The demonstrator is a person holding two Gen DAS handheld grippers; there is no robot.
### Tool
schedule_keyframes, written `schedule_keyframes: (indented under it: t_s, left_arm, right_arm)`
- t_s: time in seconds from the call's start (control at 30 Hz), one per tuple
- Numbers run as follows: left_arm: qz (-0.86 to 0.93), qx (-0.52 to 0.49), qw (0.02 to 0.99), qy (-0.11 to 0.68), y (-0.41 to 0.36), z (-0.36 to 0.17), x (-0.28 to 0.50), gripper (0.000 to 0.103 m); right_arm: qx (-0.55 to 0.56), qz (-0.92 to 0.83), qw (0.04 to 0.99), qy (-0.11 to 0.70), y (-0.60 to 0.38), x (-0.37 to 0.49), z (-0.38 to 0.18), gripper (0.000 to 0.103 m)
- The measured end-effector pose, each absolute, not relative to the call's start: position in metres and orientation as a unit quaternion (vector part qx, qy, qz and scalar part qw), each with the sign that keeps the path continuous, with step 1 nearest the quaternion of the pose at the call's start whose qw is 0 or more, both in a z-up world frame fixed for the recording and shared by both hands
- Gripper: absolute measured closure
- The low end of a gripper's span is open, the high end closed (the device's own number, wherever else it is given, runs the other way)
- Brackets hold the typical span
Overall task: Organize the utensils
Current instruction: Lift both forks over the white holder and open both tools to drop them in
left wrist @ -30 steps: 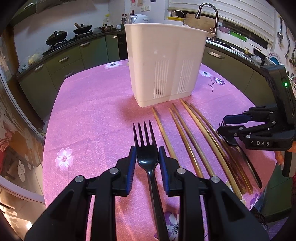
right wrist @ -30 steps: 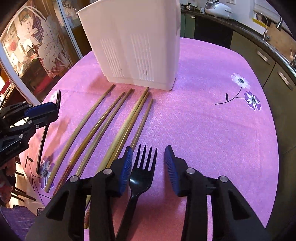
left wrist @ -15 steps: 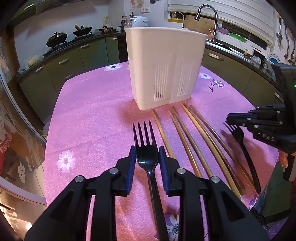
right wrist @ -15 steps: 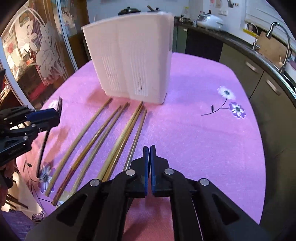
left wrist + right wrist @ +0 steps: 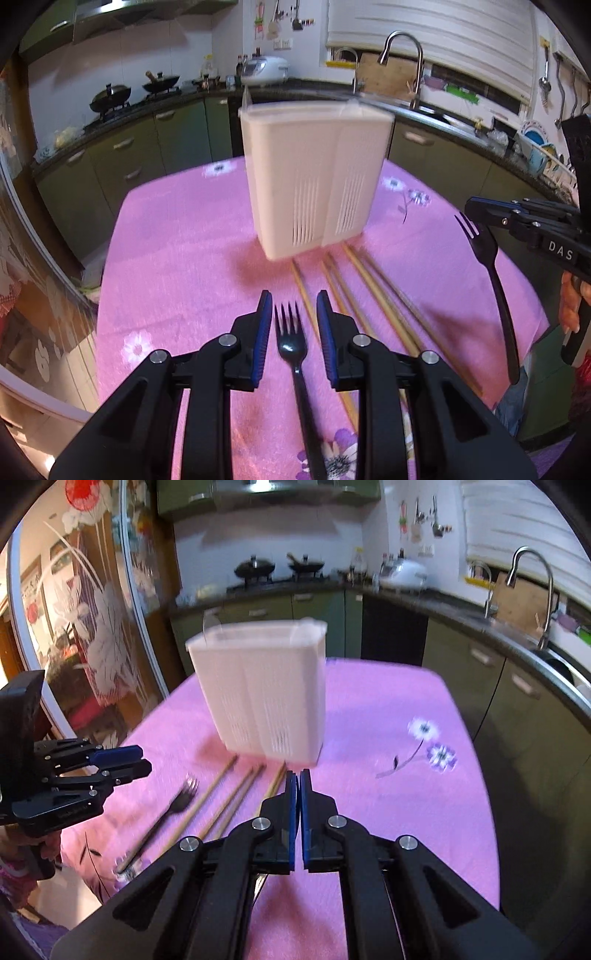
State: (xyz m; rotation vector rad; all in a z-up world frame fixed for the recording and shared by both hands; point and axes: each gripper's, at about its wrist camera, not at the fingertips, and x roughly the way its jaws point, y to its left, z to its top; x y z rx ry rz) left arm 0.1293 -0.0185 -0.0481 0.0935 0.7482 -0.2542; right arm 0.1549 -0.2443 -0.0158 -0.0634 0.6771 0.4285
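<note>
Across the whole scene spreads a table under a pink flowered cloth (image 5: 177, 266), and near its middle a white slotted utensil holder (image 5: 295, 173) stands upright. Nearer the cameras, the left gripper (image 5: 293, 299) hovers above the cloth with its jaws narrowly apart and gripping nothing. The right gripper (image 5: 298, 775) has its jaws pressed together on the head of a lifted black fork (image 5: 487, 254), whose handle hangs down clear of the cloth. Several wooden chopsticks (image 5: 373, 295) lie side by side in front of the holder. A second black fork (image 5: 291, 347) lies flat on the cloth, just left of the chopsticks, beneath the left gripper's gap.
</note>
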Motion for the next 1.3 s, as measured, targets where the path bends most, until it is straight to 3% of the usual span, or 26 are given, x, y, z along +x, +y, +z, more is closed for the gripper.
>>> schedule_keyframes:
  t_s: [0.13,0.47,0.8,1.03,1.3]
  left_arm:
    - [-0.125,0.049,0.922,0.363,-0.02,-0.036,0.137,0.079]
    - [-0.107,0.053,0.89,0.441,-0.026,-0.098,0.167,0.079]
    - [-0.096,0.042,0.879,0.465,-0.03,-0.122,0.191,0.079]
    - [-0.11,0.02,0.883,0.455,-0.024,-0.114,0.192,0.081]
    - [-0.127,0.012,0.915,0.383,-0.022,-0.054,0.173,0.081]
  right_arm:
    - [-0.026,0.208,0.926,0.315,-0.247,0.153,-0.003,0.1]
    - [-0.023,0.211,0.925,0.316,-0.251,0.152,-0.003,0.1]
    - [-0.023,0.21,0.925,0.316,-0.253,0.155,-0.004,0.1]
    - [-0.021,0.208,0.926,0.315,-0.256,0.156,-0.003,0.1]
    - [-0.019,0.21,0.928,0.308,-0.258,0.154,-0.001,0.1]
